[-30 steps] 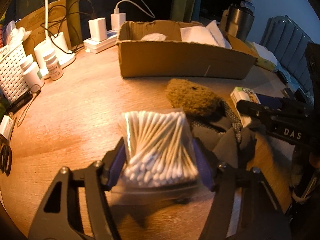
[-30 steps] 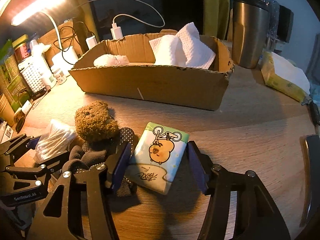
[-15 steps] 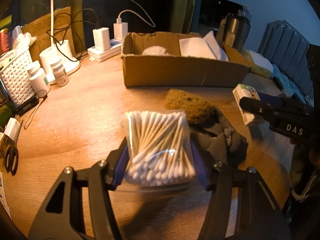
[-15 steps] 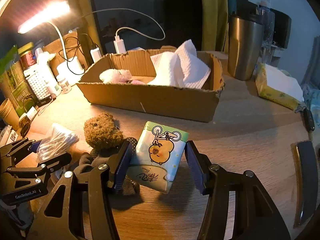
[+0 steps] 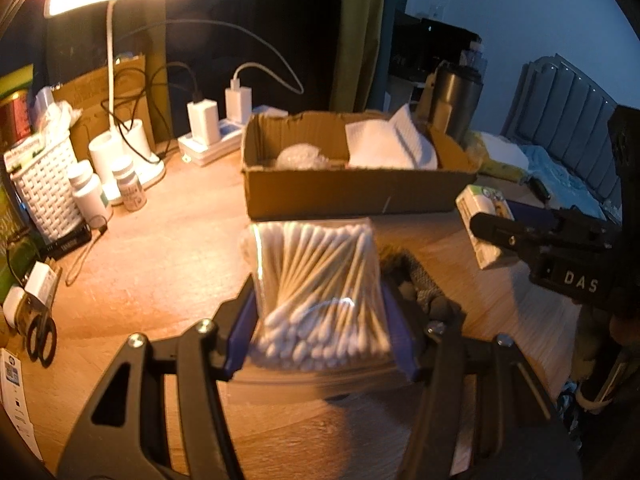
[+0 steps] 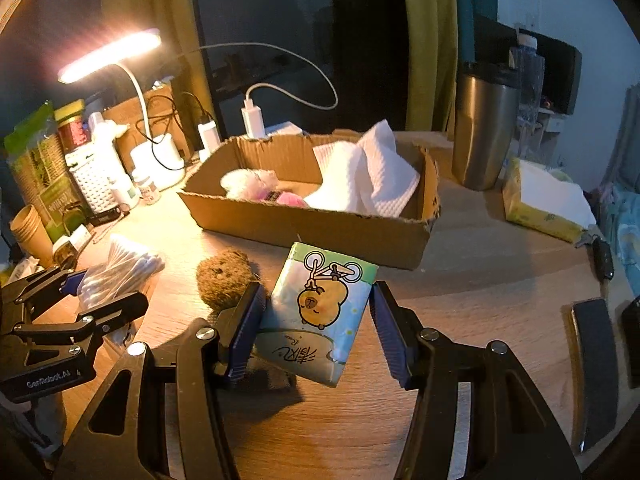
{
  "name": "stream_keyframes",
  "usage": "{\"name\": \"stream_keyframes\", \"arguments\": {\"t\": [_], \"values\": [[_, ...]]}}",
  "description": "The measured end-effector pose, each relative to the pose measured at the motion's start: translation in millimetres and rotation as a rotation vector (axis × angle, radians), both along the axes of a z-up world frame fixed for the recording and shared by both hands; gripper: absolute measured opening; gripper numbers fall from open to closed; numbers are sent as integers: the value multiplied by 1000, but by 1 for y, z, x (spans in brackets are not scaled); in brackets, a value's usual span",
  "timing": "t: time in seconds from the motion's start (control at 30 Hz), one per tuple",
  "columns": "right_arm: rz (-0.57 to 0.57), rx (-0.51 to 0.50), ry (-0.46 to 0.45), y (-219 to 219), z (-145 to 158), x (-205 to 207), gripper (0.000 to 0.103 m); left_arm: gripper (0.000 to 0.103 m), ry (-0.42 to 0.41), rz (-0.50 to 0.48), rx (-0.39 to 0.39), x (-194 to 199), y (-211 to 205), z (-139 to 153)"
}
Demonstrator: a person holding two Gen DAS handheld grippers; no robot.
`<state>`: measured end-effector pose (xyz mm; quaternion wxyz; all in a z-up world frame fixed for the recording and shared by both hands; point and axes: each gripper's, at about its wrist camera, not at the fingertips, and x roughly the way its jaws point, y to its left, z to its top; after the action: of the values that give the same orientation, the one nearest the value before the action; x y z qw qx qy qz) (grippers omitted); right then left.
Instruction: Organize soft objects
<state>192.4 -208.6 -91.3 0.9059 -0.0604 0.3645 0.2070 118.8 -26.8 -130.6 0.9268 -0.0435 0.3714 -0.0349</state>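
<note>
My left gripper point(image 5: 320, 316) is pinching a clear bag of cotton swabs point(image 5: 320, 284) between its blue pads, and my right gripper point(image 6: 318, 320) is clamped on a tissue pack point(image 6: 320, 312) printed with a cartoon animal. Both loads look lifted clear of the wooden table point(image 5: 168, 256).

What worries me most sits closest in. The swab bag is slick film, held low near the cotton tips, with most of its length standing out ahead of the fingers; a quick tilt could let it slide out, I think. The tissue pack sits skewed between my right pads, one corner hanging below them, so it may twist loose if I swing fast.

Just beyond the right fingers, slightly left, lies the brown plush toy point(image 6: 224, 280) on a dark cloth. A low pass could snag or drag it.

Farther ahead of both grippers stands the cardboard box point(image 6: 320, 224), already holding a white towel point(image 6: 360, 176) and a pale fluffy item point(image 6: 250, 182). Its near wall is the next hazard: coming in too low would shove the box. Both arms converging on it together could also collide, since the left gripper is near my right one's left side.
</note>
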Motion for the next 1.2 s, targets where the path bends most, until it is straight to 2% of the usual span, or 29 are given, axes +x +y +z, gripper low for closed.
{"name": "stream_keyframes", "arguments": {"t": [0.5,0.9,1.2], "values": [[25,11,-60,9,31,0,58,59,-109,5,-4,5,-1,48],[46,37,-168,16,81,8,58,59,-246,-1,20,22,-5,109],[58,26,-202,23,98,21,58,59,-354,13,-7,29,0,152]]}}
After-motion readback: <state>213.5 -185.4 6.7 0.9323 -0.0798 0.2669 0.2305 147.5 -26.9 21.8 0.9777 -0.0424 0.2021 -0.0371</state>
